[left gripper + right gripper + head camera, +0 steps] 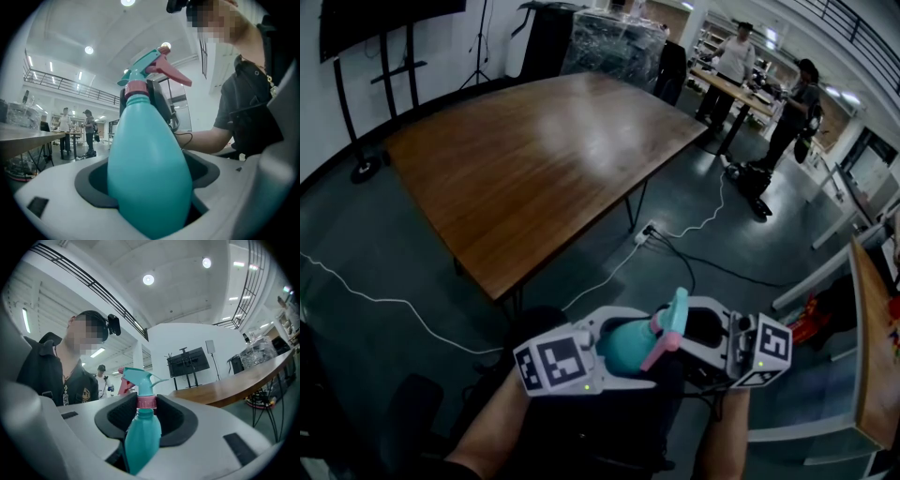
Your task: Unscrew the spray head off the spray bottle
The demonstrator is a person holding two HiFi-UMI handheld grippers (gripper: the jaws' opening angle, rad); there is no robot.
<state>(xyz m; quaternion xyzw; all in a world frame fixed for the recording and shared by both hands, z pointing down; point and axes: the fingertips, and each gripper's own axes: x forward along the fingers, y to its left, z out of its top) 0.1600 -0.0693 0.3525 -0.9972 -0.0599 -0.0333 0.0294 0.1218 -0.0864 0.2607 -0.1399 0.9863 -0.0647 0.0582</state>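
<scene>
In mid-air before the person, the left gripper [633, 354] has its fingers clamped on the teal spray bottle [150, 178]; the right gripper's [682, 333] fingers clamp the spray head [140, 377] at its pink collar.

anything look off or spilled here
Nothing stands out. The spray bottle is whole, no spill shows, and its spray head sits straight. It is held in mid-air, left gripper on the body, right gripper at the pink collar. Cables trail over the floor.

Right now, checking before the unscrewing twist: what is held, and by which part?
Left jaws hold the spray bottle by its body; right jaws grip its pink collar.
</scene>
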